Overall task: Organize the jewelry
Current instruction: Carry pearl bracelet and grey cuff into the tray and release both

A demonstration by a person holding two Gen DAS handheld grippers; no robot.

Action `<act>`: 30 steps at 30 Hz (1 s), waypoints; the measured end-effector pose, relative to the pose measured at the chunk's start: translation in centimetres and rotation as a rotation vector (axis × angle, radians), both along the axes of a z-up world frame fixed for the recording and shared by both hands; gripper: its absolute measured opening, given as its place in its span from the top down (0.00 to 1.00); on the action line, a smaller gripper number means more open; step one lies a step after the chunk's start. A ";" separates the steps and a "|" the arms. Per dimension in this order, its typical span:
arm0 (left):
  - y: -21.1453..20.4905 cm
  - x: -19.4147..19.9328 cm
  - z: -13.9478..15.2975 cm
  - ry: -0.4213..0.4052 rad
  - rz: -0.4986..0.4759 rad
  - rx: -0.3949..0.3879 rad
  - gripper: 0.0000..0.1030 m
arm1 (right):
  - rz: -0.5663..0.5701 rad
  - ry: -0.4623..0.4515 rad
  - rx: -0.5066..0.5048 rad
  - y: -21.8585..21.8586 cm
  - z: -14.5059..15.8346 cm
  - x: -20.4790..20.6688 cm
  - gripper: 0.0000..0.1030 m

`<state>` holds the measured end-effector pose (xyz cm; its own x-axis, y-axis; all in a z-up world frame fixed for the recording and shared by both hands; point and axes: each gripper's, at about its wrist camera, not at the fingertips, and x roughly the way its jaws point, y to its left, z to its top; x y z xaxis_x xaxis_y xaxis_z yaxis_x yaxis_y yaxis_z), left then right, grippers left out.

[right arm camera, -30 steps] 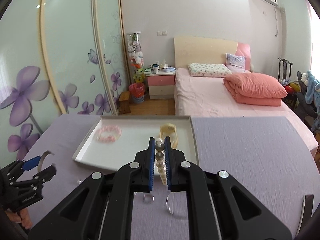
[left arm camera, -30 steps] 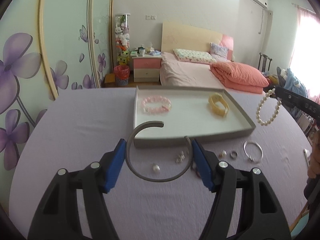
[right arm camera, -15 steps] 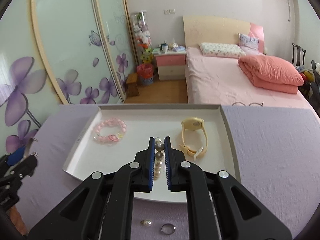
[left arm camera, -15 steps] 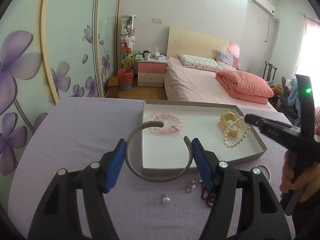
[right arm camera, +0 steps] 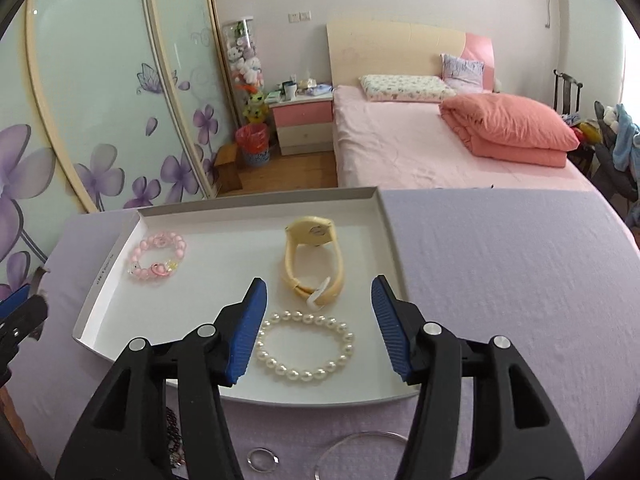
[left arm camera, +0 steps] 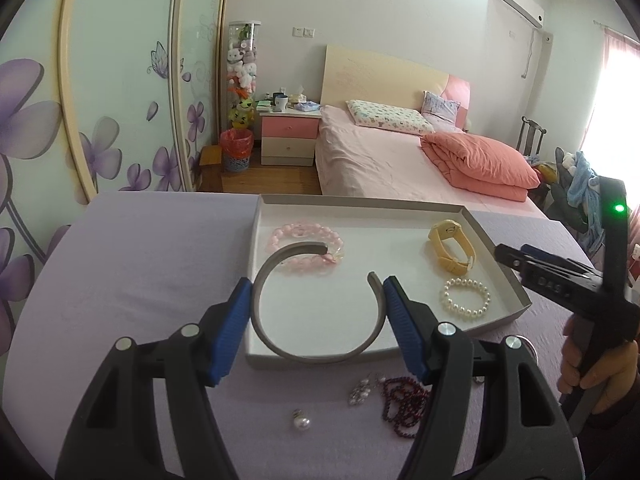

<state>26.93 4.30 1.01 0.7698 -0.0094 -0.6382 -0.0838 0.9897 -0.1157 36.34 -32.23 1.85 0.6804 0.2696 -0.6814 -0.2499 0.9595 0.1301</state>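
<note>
Both grippers are seen over the shallow white cardboard tray (right arm camera: 390, 240). A grey open metal cuff bangle (left arm camera: 316, 312) is clamped across the left gripper (left arm camera: 318, 314), above the tray's near edge. The right gripper (right arm camera: 318, 320) is opening, empty; the white pearl bead bracelet (right arm camera: 306, 346) lies in the tray below its pads. A pink bead bracelet (right arm camera: 158, 260) and yellow wristwatch (right arm camera: 314, 258) are already stowed; dark red beads (left arm camera: 404, 404), a loose pearl (left arm camera: 301, 423) and silver rings (right arm camera: 262, 459) are left on the cloth.

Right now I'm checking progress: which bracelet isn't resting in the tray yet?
The grey open metal cuff bracelet, clamped in the left tool; the pink bead bracelet and white pearl bracelet rest inside.
</note>
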 end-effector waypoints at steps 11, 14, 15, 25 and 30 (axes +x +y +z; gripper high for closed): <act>-0.9 4.3 -2.2 0.038 0.012 -0.015 0.36 | 0.033 -0.016 0.003 -0.8 -0.4 -0.4 0.44; -1.0 5.8 -3.2 0.060 0.018 -0.012 0.36 | 0.040 -0.010 0.003 -0.8 -0.8 -0.3 0.44; -1.0 6.2 -3.6 0.069 0.023 -0.010 0.36 | 0.042 -0.007 0.004 -0.8 -1.0 -0.2 0.44; -1.7 9.1 -5.4 0.122 0.024 -0.015 0.36 | 0.040 0.014 0.013 -1.5 -2.4 0.0 0.44; -1.6 9.9 -6.0 0.143 0.029 -0.041 0.34 | 0.031 0.021 0.015 -2.2 -2.7 0.0 0.44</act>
